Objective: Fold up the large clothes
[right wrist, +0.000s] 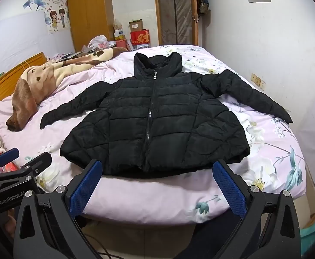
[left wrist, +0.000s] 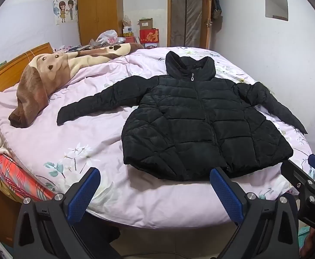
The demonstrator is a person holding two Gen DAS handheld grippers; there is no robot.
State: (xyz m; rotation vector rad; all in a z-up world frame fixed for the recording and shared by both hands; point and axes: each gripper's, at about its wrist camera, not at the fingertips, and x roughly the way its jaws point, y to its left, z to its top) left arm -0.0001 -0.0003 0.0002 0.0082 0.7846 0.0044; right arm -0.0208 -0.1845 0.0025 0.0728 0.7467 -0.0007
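A black puffer jacket [left wrist: 200,125] lies flat, front up and zipped, on a pink floral bed cover [left wrist: 88,133]. Both sleeves are spread out to the sides and the collar points to the far end. It also shows in the right wrist view [right wrist: 157,125]. My left gripper [left wrist: 155,192] is open and empty, held off the near edge of the bed, just short of the jacket's hem. My right gripper [right wrist: 157,185] is open and empty, at the near edge below the hem. Each gripper shows at the edge of the other's view.
A brown and cream plush blanket [left wrist: 49,77] lies along the left side of the bed by the wooden headboard [left wrist: 12,64]. A white wall [left wrist: 265,54] runs close along the bed's right side. A wardrobe [left wrist: 99,10], boxes and a door stand at the far end.
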